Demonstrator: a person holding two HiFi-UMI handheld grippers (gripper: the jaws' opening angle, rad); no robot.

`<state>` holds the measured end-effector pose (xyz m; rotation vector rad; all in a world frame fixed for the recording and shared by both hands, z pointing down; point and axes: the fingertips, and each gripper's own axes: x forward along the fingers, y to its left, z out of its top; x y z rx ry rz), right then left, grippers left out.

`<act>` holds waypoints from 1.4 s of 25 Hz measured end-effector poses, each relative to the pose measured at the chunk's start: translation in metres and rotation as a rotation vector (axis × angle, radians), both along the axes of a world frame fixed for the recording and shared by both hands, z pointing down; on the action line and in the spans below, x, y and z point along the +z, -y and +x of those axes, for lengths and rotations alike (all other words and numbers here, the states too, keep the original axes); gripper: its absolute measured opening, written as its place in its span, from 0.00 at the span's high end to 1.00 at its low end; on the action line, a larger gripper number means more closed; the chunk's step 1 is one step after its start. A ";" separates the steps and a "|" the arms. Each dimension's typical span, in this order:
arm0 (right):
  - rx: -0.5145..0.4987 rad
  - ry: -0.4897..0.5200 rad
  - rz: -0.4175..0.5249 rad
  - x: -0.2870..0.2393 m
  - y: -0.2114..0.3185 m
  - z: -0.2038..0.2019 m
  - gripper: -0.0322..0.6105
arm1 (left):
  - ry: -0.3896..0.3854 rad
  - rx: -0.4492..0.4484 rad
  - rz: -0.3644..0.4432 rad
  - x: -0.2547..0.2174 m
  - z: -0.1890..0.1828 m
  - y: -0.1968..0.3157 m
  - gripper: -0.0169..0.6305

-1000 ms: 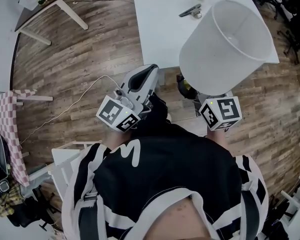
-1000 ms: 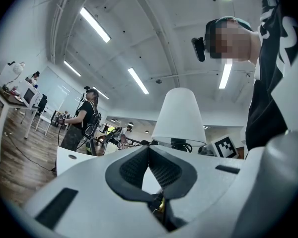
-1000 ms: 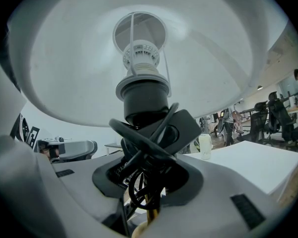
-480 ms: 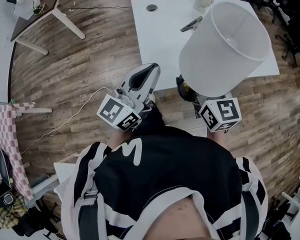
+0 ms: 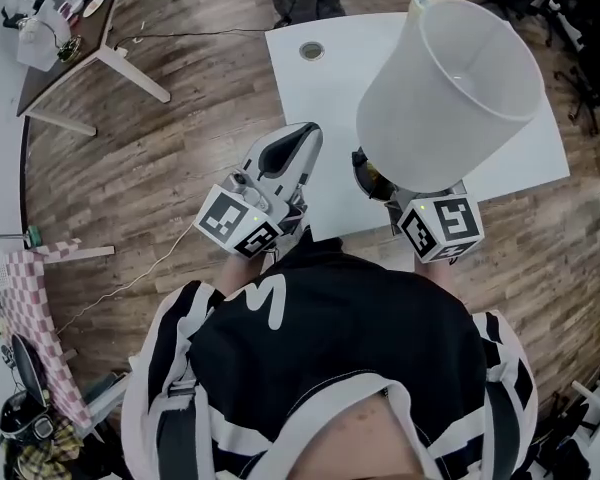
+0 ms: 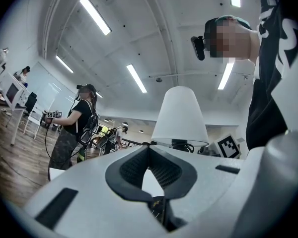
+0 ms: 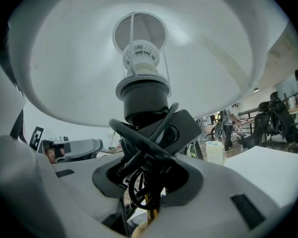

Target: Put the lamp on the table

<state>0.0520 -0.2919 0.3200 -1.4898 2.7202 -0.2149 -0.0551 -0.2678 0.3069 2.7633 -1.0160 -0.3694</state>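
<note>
Bright, even indoor light from long ceiling strip lights [image 6: 95, 15] leaves only soft shadows, the white tabletop [image 5: 325, 118] looks slightly washed out, and both gripper views bend strongly into black rounded corners, their nearest parts soft.

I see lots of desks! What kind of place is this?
Probably an open office or lab: long ceiling lights, a white table, black office chairs, and another person wearing gear.
</note>
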 end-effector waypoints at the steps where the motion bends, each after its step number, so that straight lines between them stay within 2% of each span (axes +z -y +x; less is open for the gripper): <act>1: 0.003 0.001 -0.002 0.000 0.008 -0.003 0.72 | 0.001 0.005 -0.003 0.001 -0.002 0.008 0.96; 8: 0.029 0.001 -0.017 0.002 0.053 -0.016 0.72 | 0.002 0.038 -0.026 0.005 -0.015 0.053 0.96; 17: 0.068 0.018 -0.014 0.009 0.083 -0.025 0.72 | 0.011 0.085 -0.040 0.016 -0.023 0.090 0.96; 25: 0.030 -0.007 -0.036 0.014 0.093 -0.020 0.72 | -0.004 0.043 -0.044 0.014 -0.015 0.105 0.96; 35: -0.021 -0.021 -0.004 0.020 0.123 -0.033 0.72 | -0.006 -0.012 -0.081 0.027 -0.028 0.104 0.96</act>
